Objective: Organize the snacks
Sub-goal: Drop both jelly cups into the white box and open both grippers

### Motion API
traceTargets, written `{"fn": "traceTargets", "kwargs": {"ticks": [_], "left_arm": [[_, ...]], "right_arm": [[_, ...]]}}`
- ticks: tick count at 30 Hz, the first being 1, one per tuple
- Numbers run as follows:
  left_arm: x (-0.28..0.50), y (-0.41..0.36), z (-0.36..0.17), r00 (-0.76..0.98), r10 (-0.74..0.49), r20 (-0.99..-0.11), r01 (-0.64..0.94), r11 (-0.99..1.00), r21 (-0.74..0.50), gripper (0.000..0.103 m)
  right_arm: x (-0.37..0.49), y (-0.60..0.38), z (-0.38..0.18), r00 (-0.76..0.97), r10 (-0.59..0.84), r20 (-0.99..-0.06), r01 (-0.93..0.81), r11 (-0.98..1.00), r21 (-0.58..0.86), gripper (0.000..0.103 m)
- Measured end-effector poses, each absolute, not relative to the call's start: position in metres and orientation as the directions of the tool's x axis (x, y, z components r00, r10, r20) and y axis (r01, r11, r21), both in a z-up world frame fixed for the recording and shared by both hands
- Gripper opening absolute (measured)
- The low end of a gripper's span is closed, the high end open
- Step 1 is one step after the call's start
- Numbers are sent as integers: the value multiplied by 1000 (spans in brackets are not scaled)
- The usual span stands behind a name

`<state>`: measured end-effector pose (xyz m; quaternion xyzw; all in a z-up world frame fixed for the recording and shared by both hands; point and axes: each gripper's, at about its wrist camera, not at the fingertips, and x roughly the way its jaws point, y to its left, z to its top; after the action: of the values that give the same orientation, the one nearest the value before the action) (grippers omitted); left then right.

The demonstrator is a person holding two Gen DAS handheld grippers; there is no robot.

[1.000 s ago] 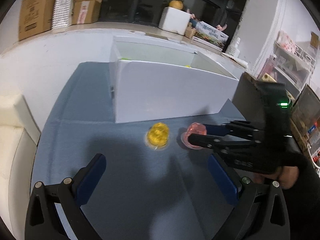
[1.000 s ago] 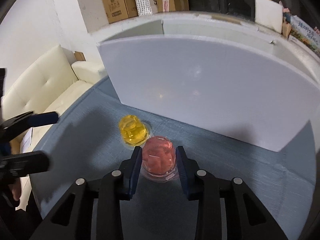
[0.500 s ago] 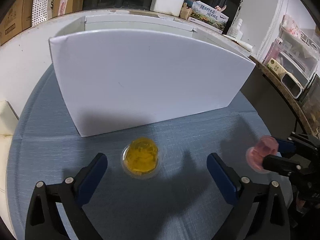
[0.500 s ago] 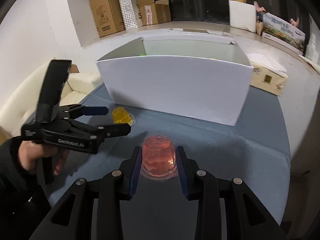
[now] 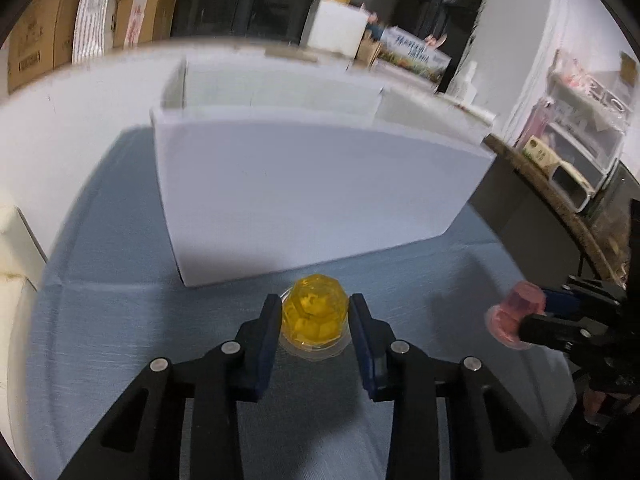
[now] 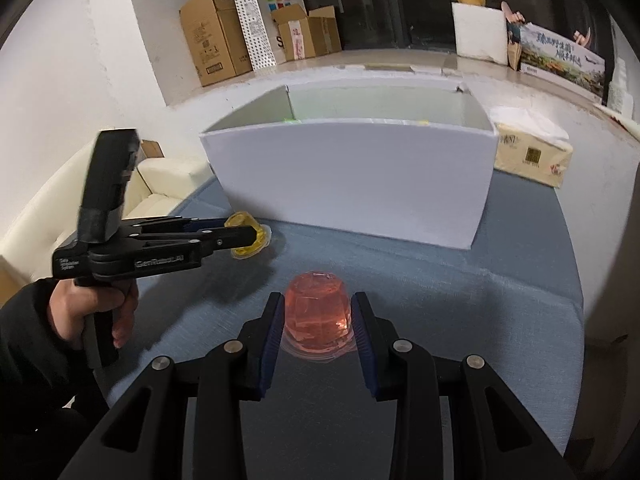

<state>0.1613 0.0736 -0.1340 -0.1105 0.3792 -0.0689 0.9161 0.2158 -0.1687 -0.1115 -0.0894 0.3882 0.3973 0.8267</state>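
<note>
My left gripper [image 5: 314,314] is shut on a yellow jelly cup [image 5: 313,316], which rests on or just above the blue tablecloth in front of the white box [image 5: 312,196]. My right gripper [image 6: 318,314] is shut on a pink jelly cup [image 6: 317,314] and holds it in the air above the cloth. In the left wrist view the pink cup [image 5: 516,318] hangs at the right. In the right wrist view the left gripper [image 6: 250,238] with the yellow cup [image 6: 246,240] is at the left, near the box [image 6: 352,176].
The open white box stands at the back of the blue-clothed table [image 6: 500,280]. A tissue pack [image 6: 532,152] lies right of the box. A cream sofa [image 6: 148,196] is to the left. Cardboard boxes [image 6: 212,36] line the ledge behind.
My left gripper moved forward and closed on the yellow cup. My right gripper, still holding the pink cup, rose and drew back from the box.
</note>
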Motion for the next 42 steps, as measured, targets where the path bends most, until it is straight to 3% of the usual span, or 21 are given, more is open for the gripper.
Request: {"fn": "traceTargets", "kwargs": {"ticks": [6,11,19,20,21,22,24,31,34,39,42], "left_arm": [[149,79,-70,790,-206,-578,81,969,-235,38],[191,84,-29,829,-189,-526,99,976,-194,38],[278,79,-31,789,-180,-588,95,980,-173,39],[281,80,-32,791,-161,-591,72,983,-171,53],[284,80,-34,785,-153,-601,60,983,-172,89],[285,82,-35,785,-150,-601,49,982,-181,101],[281,84,-37,790,-145,-596,43,982,-183,103],[267,88,-33,790,-101,-605,0,986,-166,103],[254,86,-21,805,-17,-593,-71,990,-125,103],[228,86,1,829,24,-558,-127,981,-146,103],[208,80,13,820,146,-553,-223,972,-74,103]], "right_arm": [[224,-160,-71,425,621,-658,-750,649,128,37],[260,-139,-34,462,638,-616,-759,644,97,37],[347,-106,-35,466,578,-670,-694,708,129,38],[352,-105,-38,463,571,-678,-686,715,133,38],[359,-104,-44,450,561,-695,-673,725,149,51],[363,-105,-48,445,556,-703,-657,735,166,77],[363,-111,-51,457,564,-688,-640,745,185,96],[356,-116,-48,546,471,-693,-584,807,88,96],[342,-115,-33,635,417,-650,-551,835,-2,96],[321,-117,-6,670,408,-620,-538,843,-27,96],[301,-119,7,675,412,-612,-546,837,-38,96]]}}
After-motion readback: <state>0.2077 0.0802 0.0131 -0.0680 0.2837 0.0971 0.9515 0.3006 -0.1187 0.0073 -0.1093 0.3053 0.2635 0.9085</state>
